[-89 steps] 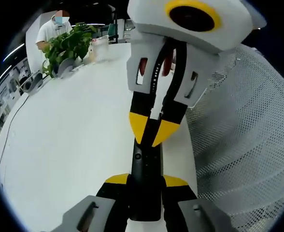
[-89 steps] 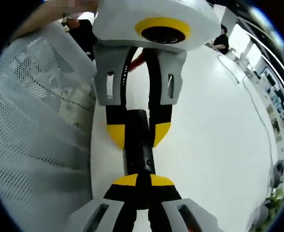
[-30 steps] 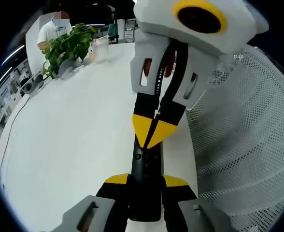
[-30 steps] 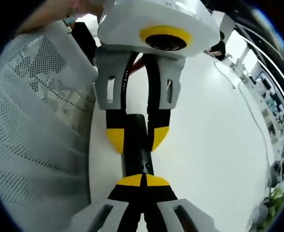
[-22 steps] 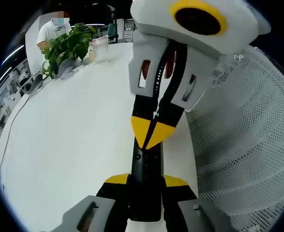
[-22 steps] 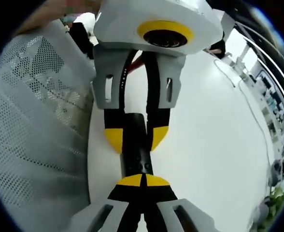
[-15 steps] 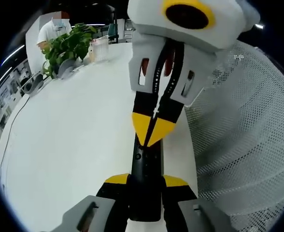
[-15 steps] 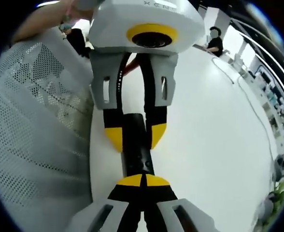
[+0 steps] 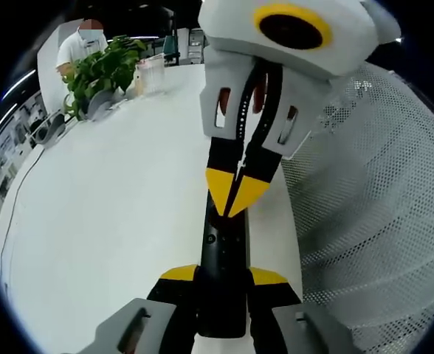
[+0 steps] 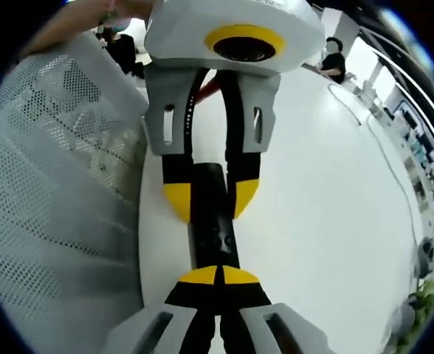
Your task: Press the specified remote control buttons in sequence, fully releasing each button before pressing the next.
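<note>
A slim black remote [image 9: 221,251] lies lengthwise between the yellow-tipped jaws of my left gripper [image 9: 223,274], which is shut on its near end. My right gripper [image 9: 235,193] comes in from above, shut, its joined yellow tips resting at the remote's far part. In the right gripper view my right gripper [image 10: 218,276] has its shut tips over the remote [image 10: 213,228], with small round buttons just ahead of them. The left gripper [image 10: 209,199] clamps the remote's far end from both sides. Whether the tips press a button cannot be told.
The white table [image 9: 114,206] spreads to the left. A white mesh chair back [image 9: 364,221] stands close beside the grippers, and its mesh [image 10: 54,184] is also near in the right gripper view. A potted plant [image 9: 102,70] and a person [image 9: 80,40] are at the far end. A cable [image 10: 383,151] runs across the table.
The right gripper's shut tips have slid slightly back along the remote, away from the left gripper's jaws, so more of the remote shows between them. The left gripper holds still.
</note>
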The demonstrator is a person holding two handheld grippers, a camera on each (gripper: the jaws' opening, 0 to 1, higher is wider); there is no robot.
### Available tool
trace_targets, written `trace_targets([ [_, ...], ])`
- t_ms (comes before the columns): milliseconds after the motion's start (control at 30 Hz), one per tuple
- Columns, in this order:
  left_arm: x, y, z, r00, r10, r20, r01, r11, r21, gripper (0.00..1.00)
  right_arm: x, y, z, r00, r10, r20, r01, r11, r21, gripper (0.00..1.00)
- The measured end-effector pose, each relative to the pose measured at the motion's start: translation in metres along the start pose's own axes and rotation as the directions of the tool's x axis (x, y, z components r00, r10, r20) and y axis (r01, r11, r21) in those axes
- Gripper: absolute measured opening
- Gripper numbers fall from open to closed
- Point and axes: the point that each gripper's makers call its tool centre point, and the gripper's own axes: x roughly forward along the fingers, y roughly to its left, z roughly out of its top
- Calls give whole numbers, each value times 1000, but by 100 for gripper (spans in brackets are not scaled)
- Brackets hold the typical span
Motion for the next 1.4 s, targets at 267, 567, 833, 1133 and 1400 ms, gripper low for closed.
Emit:
trace_targets([
  [267,0,-1,0,1000,2,5,-2,1000,-5,25,-3,2,-2,999,2,34,-3,1000,31,0],
  [567,0,-1,0,1000,1,3,-1,1000,-3,25,-7,-1,-12,1000,3,31,-5,997,72,0],
  [833,0,-1,0,1000,3,-1,-3,1000,0,25,-5,1,-10,999,-24,-34,22,998,-51,0],
  [1133,0,0,0,1000,3,-2,-3,1000,0,25,-7,-3,-10,996,-26,85,16,993,118,0],
  [1400,0,0,0,1000,3,0,-3,1000,-1,25,-1,-1,1,992,-34,118,25,997,79,0],
])
